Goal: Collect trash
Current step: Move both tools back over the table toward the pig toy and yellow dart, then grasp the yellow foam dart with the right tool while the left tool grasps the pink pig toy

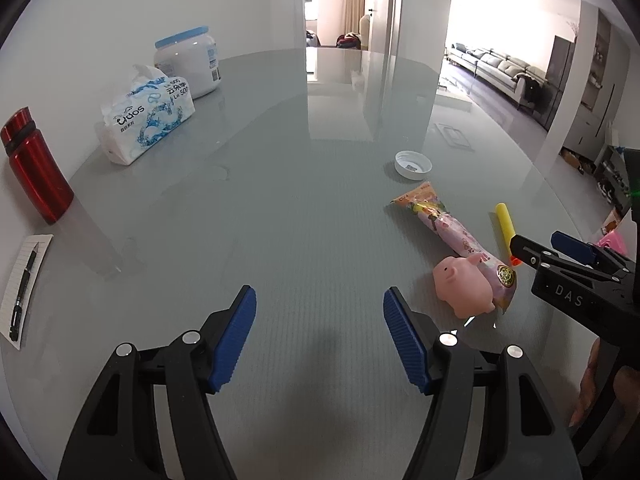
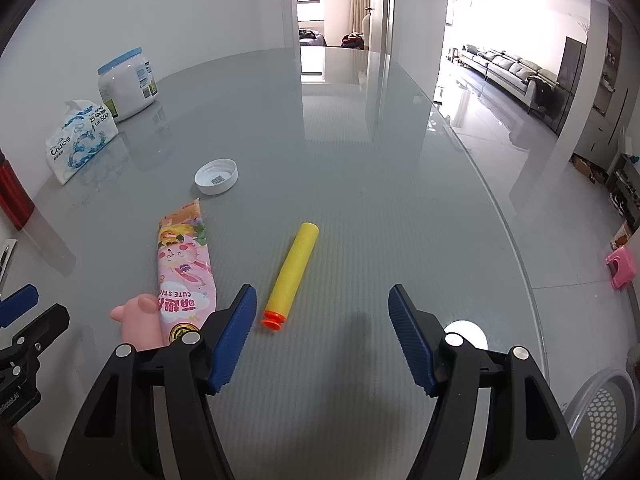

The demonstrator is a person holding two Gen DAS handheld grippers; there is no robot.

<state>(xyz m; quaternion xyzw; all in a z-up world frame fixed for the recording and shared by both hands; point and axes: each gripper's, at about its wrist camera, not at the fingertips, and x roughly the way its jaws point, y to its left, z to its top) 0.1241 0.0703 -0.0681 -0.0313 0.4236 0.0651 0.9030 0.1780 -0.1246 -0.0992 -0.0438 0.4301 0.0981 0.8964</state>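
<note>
On the grey table, the pink snack wrapper lies near the front edge, unclaimed. Both the left gripper and right gripper hover with jaws apart, empty. Likely next: the right swings left and closes on it.

I see a grey glass table against a white wall, a bright living room beyond with a grey sofa and glossy floor.
</note>
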